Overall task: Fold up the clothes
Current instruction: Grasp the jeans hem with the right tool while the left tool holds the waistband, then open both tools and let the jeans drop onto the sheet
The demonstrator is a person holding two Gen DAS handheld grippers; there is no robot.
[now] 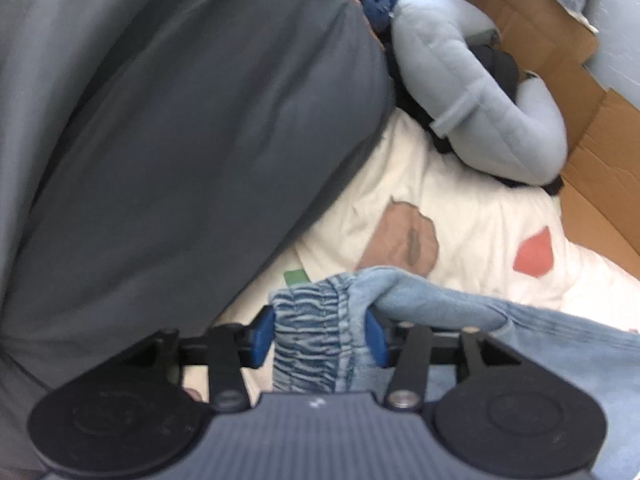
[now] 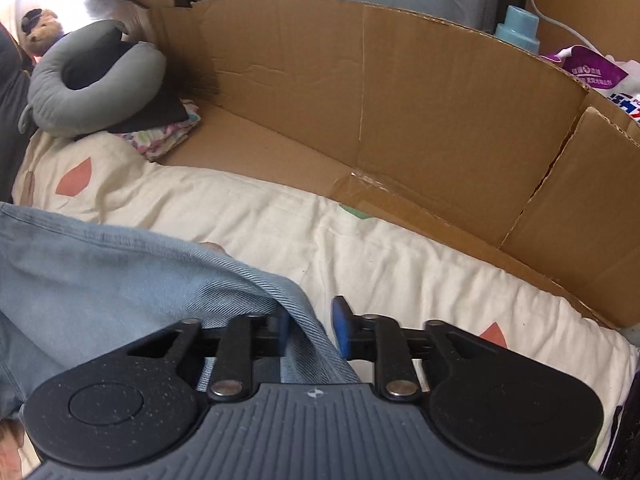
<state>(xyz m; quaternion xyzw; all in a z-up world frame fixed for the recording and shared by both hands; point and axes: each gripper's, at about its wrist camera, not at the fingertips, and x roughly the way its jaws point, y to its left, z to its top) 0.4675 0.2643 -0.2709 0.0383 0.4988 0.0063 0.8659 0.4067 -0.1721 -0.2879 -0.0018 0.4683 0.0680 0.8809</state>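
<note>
A light blue denim garment (image 1: 560,344) lies across the white patterned bed sheet (image 1: 460,232). Its gathered elastic waistband (image 1: 312,320) stands bunched between the blue pads of my left gripper (image 1: 320,336), filling the gap and touching both. In the right wrist view the same denim (image 2: 100,280) spreads to the left. One folded edge runs between the fingers of my right gripper (image 2: 310,330). That edge rests against the left pad, and a strip of sheet shows before the right pad, so this gripper is open.
A big dark grey cushion (image 1: 180,140) fills the left. A grey neck pillow (image 2: 92,80) rests on folded clothes (image 2: 168,136) at the back. A flattened cardboard box (image 2: 400,120) walls the bed's far side, with a blue bottle (image 2: 518,28) and bags behind it.
</note>
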